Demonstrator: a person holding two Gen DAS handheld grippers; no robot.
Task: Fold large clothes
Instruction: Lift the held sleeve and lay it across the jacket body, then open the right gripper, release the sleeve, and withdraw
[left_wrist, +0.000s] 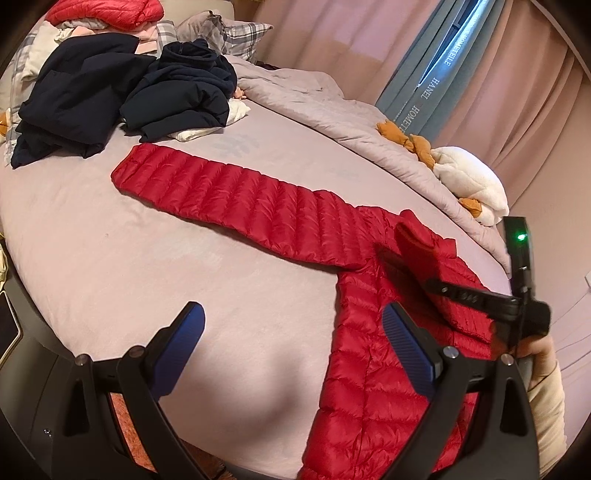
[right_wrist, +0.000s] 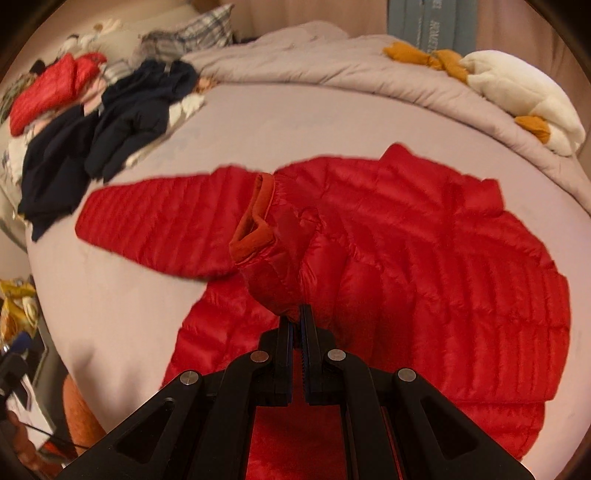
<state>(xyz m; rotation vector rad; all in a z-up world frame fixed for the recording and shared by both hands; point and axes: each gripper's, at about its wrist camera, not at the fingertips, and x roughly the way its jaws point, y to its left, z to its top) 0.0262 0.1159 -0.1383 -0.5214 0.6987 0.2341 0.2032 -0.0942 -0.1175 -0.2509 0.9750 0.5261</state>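
Red quilted jacket (right_wrist: 406, 236) lies flat on the bed (left_wrist: 110, 258), one sleeve (right_wrist: 273, 251) pinched in the clamped right gripper (right_wrist: 295, 321) while the left gripper (left_wrist: 291, 332) hovers wide and empty; lay that sleeve squarely across the chest before letting go.

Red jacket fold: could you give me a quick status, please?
Right gripper shut on sleeve cuff. Left gripper open, empty. Red jacket flat on bed.
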